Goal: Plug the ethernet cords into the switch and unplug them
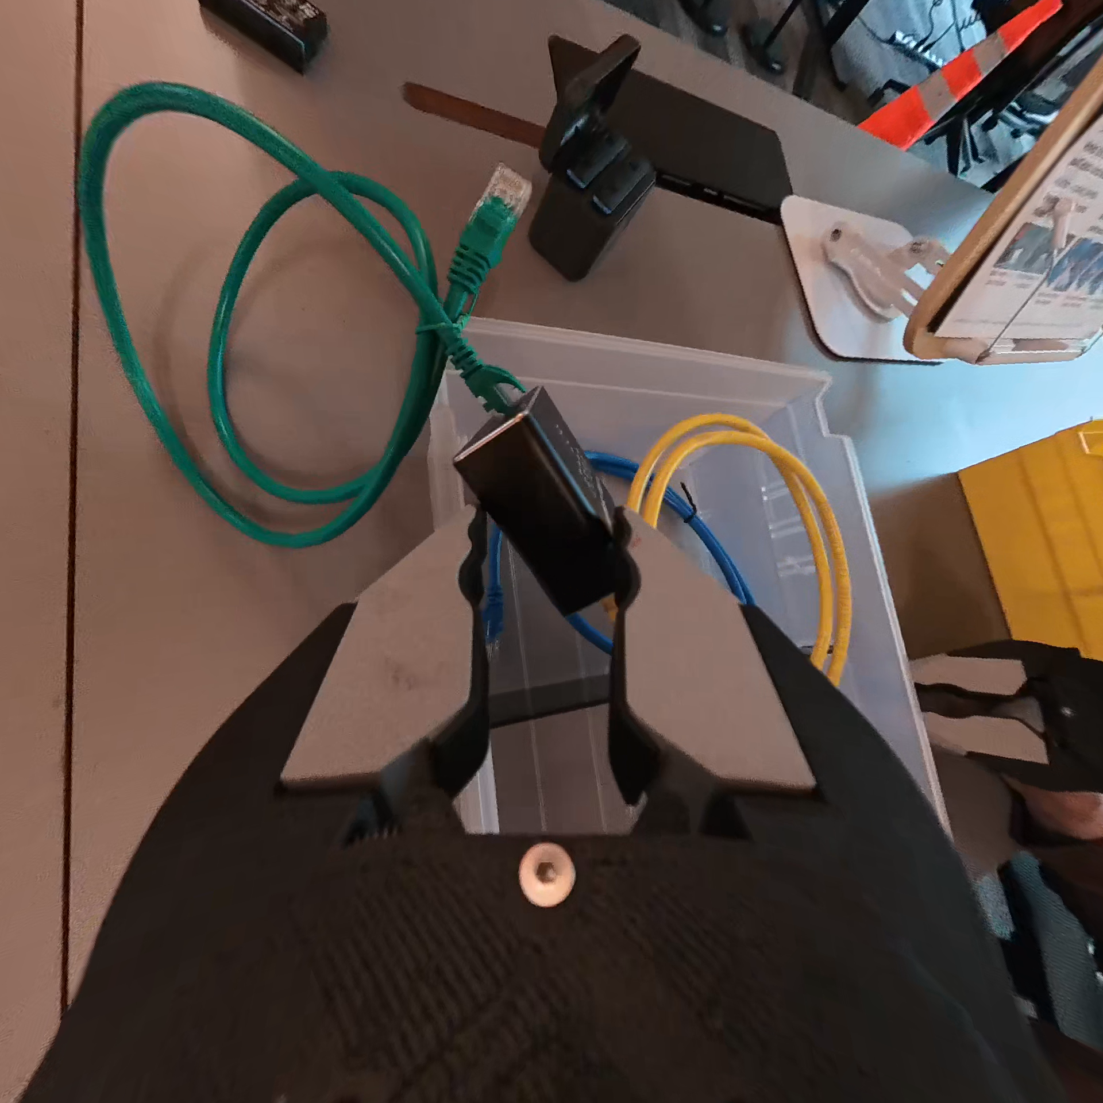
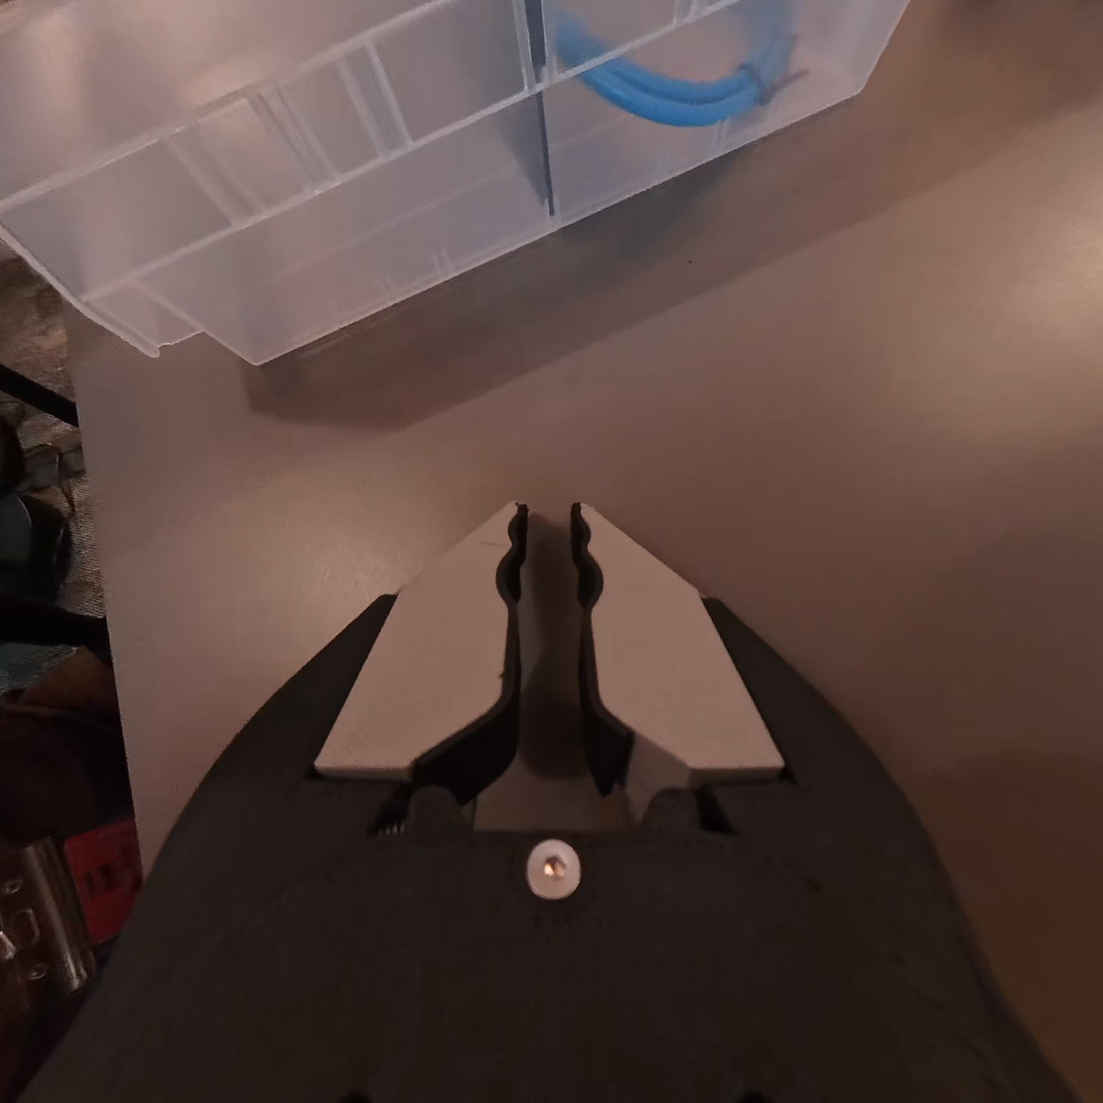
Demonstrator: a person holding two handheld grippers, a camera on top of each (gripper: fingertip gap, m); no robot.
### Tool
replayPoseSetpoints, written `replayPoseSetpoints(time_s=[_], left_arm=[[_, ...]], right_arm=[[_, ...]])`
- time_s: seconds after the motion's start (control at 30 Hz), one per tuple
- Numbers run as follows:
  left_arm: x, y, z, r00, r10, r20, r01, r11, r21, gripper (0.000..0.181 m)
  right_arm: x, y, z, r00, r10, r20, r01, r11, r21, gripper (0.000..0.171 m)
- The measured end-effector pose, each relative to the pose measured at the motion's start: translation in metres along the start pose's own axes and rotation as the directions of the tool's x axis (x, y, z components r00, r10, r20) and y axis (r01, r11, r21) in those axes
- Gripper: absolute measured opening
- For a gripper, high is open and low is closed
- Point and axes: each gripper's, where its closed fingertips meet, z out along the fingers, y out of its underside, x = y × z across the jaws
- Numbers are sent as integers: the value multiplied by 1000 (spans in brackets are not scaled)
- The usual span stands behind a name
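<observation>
Here, low in the left wrist view, my left gripper [image 1: 546,546] is clamped on the switch [image 1: 537,495], a small black box pinched near its lower end and tilted up toward the upper left of the frame. At the switch's far end the green ethernet cord [image 1: 179,370] is plugged in; its loops lie on the tan table [image 1: 358,597] across the left half of the frame, tied with a thin band, and its free clear-tipped plug [image 1: 498,206] points up just left of centre. Directly behind the switch sits a clear plastic bin [image 1: 656,370], holding a blue cord [image 1: 716,555] and a yellow cord [image 1: 829,537] (both coiled, the blue one partly hidden by the switch). Farther up, a black holder [image 1: 591,209] stands on the table, with a white board [image 1: 835,268] at the upper right.

In the right wrist view, my right gripper [image 2: 549,510] hangs over bare table [image 2: 835,537], its fingers drawn near together with a narrow gap and nothing between them. Beyond it, across the top of the frame, is the same clear bin [image 2: 298,239], the blue cord [image 2: 656,101] showing through its wall at the upper right.
</observation>
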Motion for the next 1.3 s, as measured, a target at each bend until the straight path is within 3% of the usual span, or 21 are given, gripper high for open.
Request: replayPoseSetpoints(time_s=[0.17,0.33,0.4,0.5,0.6,0.7,1.03,1.3], left_arm=[[4,-5,4,969,212,125,-215,977,5,38],[46,-31,-19,862,451,229,-486,864,129,36],[68,-41,-35,703,616,356,-686,719,110,36],[99,-48,-57,368,769,522,-884,463,-60,35],[136,-57,-79,42,793,608,-951,218,-218,34],[176,-65,-103,-135,746,652,-959,68,-276,33],[273,-95,-170,-252,564,786,-967,-110,-231,32],[325,-62,-181,-338,416,844,-923,-321,-212,32]], right_arm=[[-1,-1,1,1000,0,13,0,1000,0,11],[0,-4,-2,999,29,33,-30,999,27,11],[2,-4,-4,999,38,33,-39,999,34,11],[3,-4,-5,998,46,35,-47,998,41,12],[3,-4,-5,999,44,32,-45,998,40,12],[4,-4,-5,999,33,18,-34,999,41,12],[11,-5,-13,999,32,-20,-31,997,71,11],[16,-11,-23,998,34,-44,-28,993,117,11]])
